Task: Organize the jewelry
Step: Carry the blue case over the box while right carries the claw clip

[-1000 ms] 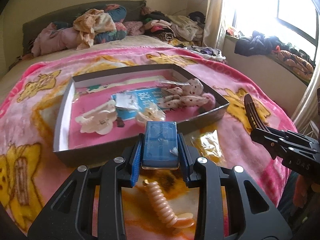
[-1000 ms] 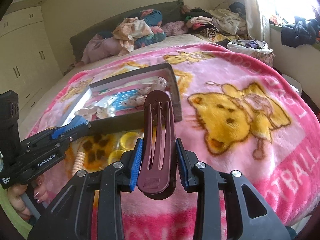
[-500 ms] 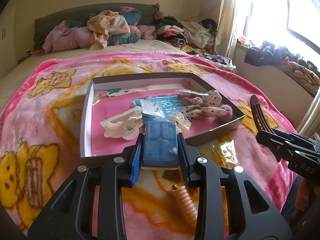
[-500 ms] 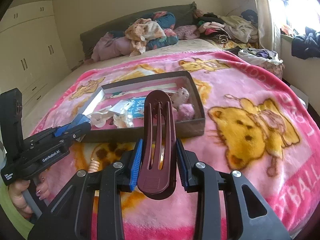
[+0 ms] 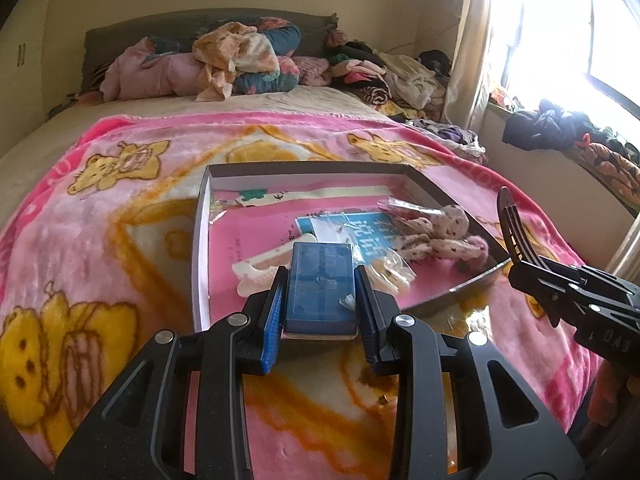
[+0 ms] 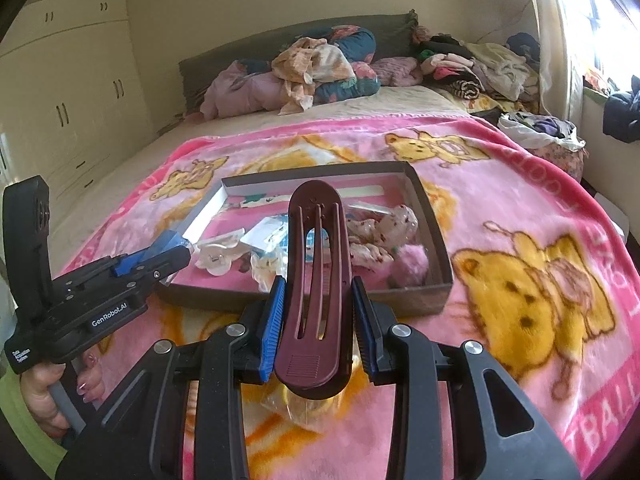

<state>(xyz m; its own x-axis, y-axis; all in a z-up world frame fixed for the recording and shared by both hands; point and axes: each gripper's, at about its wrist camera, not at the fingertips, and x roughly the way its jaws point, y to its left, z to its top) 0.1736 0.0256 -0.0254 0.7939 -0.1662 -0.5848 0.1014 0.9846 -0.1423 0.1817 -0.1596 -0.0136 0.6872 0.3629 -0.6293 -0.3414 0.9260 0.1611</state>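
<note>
My left gripper (image 5: 320, 300) is shut on a small blue plastic case (image 5: 320, 286), held just in front of the near wall of a shallow grey box (image 5: 202, 216) on the pink blanket. My right gripper (image 6: 318, 316) is shut on a long maroon hair clip (image 6: 316, 280) that sticks up over the same box (image 6: 434, 236). Inside the box lie a white claw clip (image 5: 260, 268), a blue card (image 5: 372, 232), spotted pink scrunchies (image 5: 440, 236) and small plastic bags. The right gripper with its clip (image 5: 510, 220) shows at the right of the left wrist view; the left gripper (image 6: 168, 246) at the left of the right wrist view.
A pink cartoon-bear blanket (image 6: 520, 280) covers the bed. Yellow items in a clear bag (image 6: 304, 404) lie under my right gripper. Piled clothes (image 5: 240, 64) fill the bed's far end. Cupboards (image 6: 68, 92) stand left, a window sill with clothes (image 5: 560, 136) right. A hand (image 6: 40, 392) holds the left gripper.
Both grippers have drawn back and risen a little, so the box looks farther away. The peach spiral hair tie under my left gripper has passed out of view. Both grips are unchanged.
</note>
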